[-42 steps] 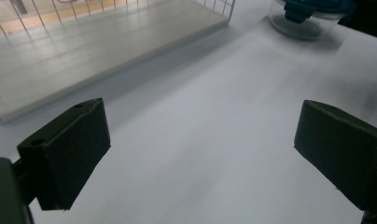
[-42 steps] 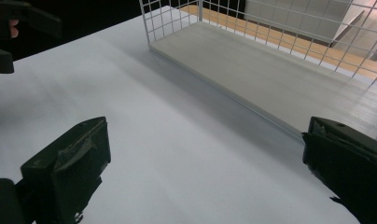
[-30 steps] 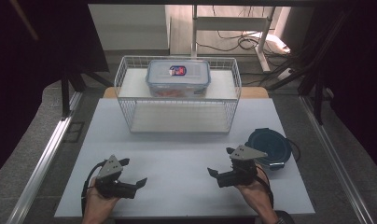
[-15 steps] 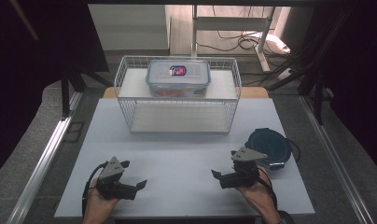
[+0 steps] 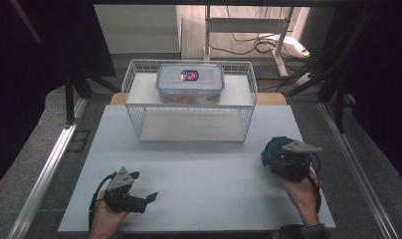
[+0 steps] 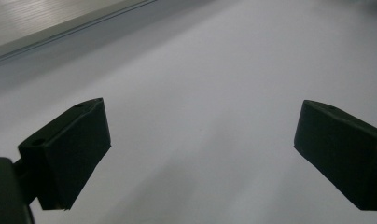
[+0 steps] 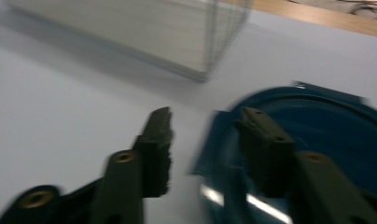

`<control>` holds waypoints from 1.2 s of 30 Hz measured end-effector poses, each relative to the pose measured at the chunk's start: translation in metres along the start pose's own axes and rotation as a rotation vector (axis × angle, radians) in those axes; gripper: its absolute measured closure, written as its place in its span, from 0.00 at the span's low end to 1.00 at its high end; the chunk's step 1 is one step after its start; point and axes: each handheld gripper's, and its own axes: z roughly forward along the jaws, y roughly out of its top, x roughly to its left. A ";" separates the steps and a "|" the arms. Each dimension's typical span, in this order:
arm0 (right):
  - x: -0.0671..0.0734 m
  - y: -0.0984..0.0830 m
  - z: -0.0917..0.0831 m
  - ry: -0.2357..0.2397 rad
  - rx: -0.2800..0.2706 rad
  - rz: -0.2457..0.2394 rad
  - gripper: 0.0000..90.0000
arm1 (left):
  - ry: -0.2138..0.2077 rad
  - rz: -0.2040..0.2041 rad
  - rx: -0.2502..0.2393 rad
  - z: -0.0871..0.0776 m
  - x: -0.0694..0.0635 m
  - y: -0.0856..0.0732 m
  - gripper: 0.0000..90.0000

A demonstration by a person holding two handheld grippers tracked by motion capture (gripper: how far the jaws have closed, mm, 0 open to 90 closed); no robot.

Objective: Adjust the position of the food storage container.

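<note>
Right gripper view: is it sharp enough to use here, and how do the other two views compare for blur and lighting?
Right gripper view: motion-smeared; the blue plate rim and wire basket are soft. Left gripper view: jaws sharp, open over evenly lit white table. High view: clear, though dark at both sides.

Desk (image 5: 199, 174): smooth matt white. Basket (image 5: 249, 107): white wire. Container (image 5: 189, 84): clear plastic. Plate (image 7: 336, 135): glossy blue.

A dark blue round dish (image 5: 274, 148), possibly a plate or lid given the blur, is seen lying flat on the white table (image 5: 199, 184) at its right side, just beside the wire basket's (image 5: 189, 107) near right corner.
</note>
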 end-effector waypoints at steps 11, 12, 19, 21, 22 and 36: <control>-0.083 -0.010 -0.004 -0.194 0.036 0.129 1.00 | -0.004 -0.008 0.003 0.001 0.002 0.000 0.04; -0.087 -0.010 -0.005 -0.206 0.036 0.138 1.00 | -0.004 -0.010 0.003 0.001 0.002 0.000 0.04; -0.115 -0.018 -0.003 -0.284 0.052 0.181 1.00 | -0.004 -0.011 0.005 0.002 0.003 -0.001 0.04; -0.118 -0.018 0.000 -0.284 0.070 0.180 1.00 | -0.005 -0.011 0.007 0.002 0.003 -0.001 0.04; -0.119 -0.018 0.002 -0.280 0.088 0.177 1.00 | -0.006 -0.010 0.007 0.002 0.003 -0.001 0.04; -0.097 -0.018 0.013 -0.199 0.113 0.168 1.00 | -0.010 -0.011 0.013 0.004 0.001 0.000 0.04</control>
